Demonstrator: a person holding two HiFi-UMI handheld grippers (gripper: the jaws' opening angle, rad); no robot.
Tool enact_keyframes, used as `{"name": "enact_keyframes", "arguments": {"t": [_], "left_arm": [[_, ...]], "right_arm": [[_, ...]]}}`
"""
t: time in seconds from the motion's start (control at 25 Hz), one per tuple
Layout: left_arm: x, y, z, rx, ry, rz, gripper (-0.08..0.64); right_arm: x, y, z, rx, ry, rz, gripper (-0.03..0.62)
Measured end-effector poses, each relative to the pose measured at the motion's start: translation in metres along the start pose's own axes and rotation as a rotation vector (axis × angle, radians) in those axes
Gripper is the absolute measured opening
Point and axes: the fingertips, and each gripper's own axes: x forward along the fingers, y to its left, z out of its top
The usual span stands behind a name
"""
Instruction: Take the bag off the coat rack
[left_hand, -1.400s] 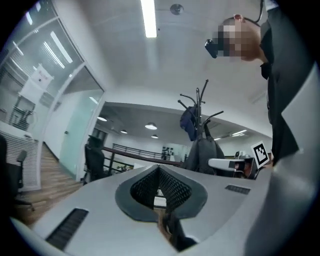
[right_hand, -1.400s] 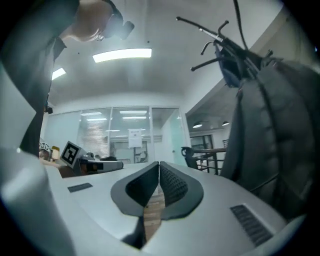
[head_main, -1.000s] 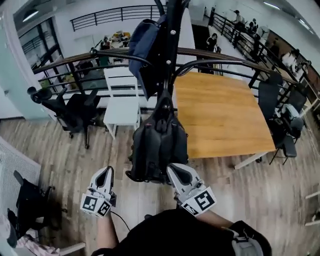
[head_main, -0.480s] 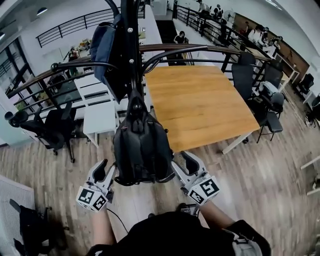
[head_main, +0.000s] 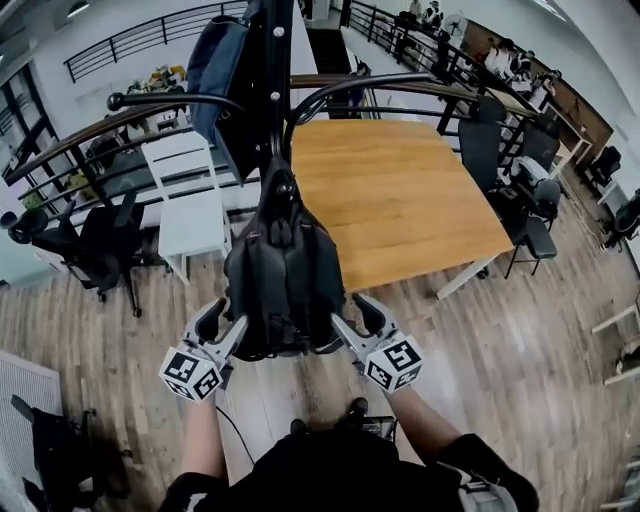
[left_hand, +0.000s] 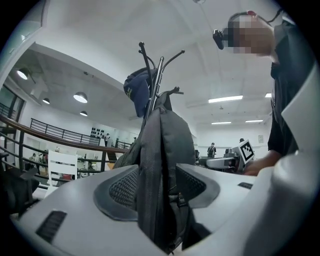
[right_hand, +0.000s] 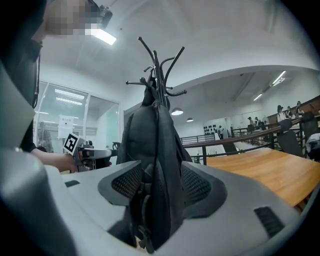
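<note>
Two grippers flanked the black bag (head_main: 285, 285), which hung lengthwise down the coat rack (head_main: 277, 100). We held the left gripper (head_main: 225, 323) at its lower left edge and the right gripper (head_main: 356, 322) at its lower right, equally near. Both sets of jaws were opening, a fold of bag between each.

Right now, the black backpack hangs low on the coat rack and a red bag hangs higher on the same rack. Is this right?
Not quite. The higher bag is dark blue, not red; the head view shows it. The rest stands: the black backpack hangs low on the coat rack.
</note>
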Motion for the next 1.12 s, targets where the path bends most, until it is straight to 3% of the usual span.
{"name": "enact_keyframes", "arguments": {"t": [0.16,0.48,0.56,0.68,1.12], "left_arm": [[0.012,0.003,-0.008,0.044,0.032,-0.008,0.233],[0.028,0.012,-0.019,0.029,0.054,0.012,0.225],[0.029,0.015,-0.021,0.033,0.051,0.026,0.175],[0.031,0.017,-0.023,0.040,0.039,0.031,0.128],[0.029,0.007,-0.017,0.072,-0.016,0.049,0.067]], "right_arm": [[0.014,0.000,-0.009,-0.012,0.032,-0.002,0.242],[0.039,-0.020,-0.025,-0.035,0.057,-0.071,0.241],[0.042,-0.024,-0.026,-0.042,0.048,-0.089,0.183],[0.044,-0.025,-0.028,-0.042,0.029,-0.094,0.157],[0.038,-0.019,-0.022,0.044,-0.050,-0.068,0.067]]}}
